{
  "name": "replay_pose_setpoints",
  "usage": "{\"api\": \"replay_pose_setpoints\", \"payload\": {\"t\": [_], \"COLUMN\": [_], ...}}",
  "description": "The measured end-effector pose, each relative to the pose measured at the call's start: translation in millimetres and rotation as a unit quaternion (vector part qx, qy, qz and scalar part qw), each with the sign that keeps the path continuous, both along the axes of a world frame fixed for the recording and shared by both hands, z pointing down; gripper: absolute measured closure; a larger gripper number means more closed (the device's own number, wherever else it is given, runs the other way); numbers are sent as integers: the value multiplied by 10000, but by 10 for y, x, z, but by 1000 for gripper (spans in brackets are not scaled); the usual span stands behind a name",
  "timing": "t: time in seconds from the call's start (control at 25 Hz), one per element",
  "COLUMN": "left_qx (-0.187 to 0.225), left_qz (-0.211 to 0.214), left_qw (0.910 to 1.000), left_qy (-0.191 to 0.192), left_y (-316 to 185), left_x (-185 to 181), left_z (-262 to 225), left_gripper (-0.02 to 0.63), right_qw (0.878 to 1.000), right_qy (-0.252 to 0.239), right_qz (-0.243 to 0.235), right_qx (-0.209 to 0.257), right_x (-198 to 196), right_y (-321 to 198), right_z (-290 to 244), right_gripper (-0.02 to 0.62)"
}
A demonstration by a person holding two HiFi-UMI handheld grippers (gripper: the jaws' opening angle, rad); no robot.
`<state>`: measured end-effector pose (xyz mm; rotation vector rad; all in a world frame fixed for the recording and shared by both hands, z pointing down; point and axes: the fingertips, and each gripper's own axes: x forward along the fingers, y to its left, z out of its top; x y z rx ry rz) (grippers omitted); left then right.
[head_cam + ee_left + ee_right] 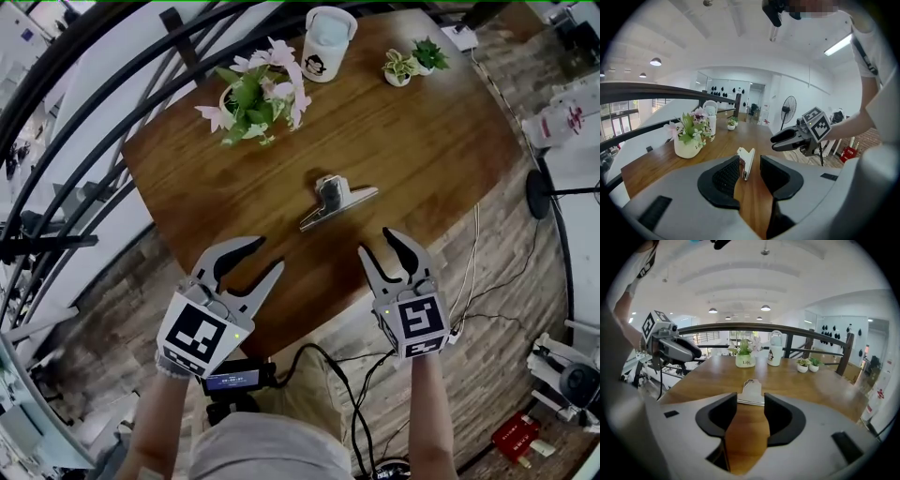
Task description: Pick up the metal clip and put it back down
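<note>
The metal clip (334,201) lies flat on the brown wooden table (441,150), near its middle, and nothing touches it. My left gripper (261,261) hovers over the table's near edge, below and left of the clip, jaws apart and empty. My right gripper (379,244) is open too, just below and right of the clip, nothing between its jaws. In the left gripper view the clip (746,161) lies beyond the jaws, with the right gripper (780,139) to its right. From the right gripper view the clip (752,393) sits straight ahead of the gap.
A white pot of pink flowers (253,101) stands at the table's far left, a white cup (328,43) behind it, two small potted plants (412,62) at the far right. A black railing (84,112) runs along the left. Cables (469,281) lie on the floor at right.
</note>
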<state>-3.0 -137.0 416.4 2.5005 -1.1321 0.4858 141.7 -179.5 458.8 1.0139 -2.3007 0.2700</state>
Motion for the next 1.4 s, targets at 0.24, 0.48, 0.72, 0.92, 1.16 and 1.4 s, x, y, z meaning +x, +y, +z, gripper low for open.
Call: {"api": "replay_pose_setpoints", "payload": {"t": [0.24,0.48,0.72,0.92,1.16,1.4], "left_qx": [-65,-181,-201,-223,-280,-308], "left_qz": [-158,-187,-315,-344,-365,-410], "left_qw": [9999,9997,9993,9992,9989,9987], "left_qy": [-6,4,-16,-19,-42,-42], "left_y": [-79,-139,-194,-242,-245,-275], "left_x": [11,47,22,28,35,53], "left_z": [180,227,357,356,402,471], "left_gripper": [463,463,463,463,463,463], "right_qw": [9980,9930,9807,9573,9278,9076], "right_qy": [200,366,921,1451,1833,1949], "right_qz": [-587,-1092,-1708,-2495,-3241,-3695], "right_qx": [-83,-269,-237,-142,-251,-430], "right_x": [-62,-130,-162,-233,-244,-267], "right_y": [-221,-383,-548,-604,-664,-697], "right_z": [116,338,550,677,816,924], "right_gripper": [400,383,383,383,383,383]}}
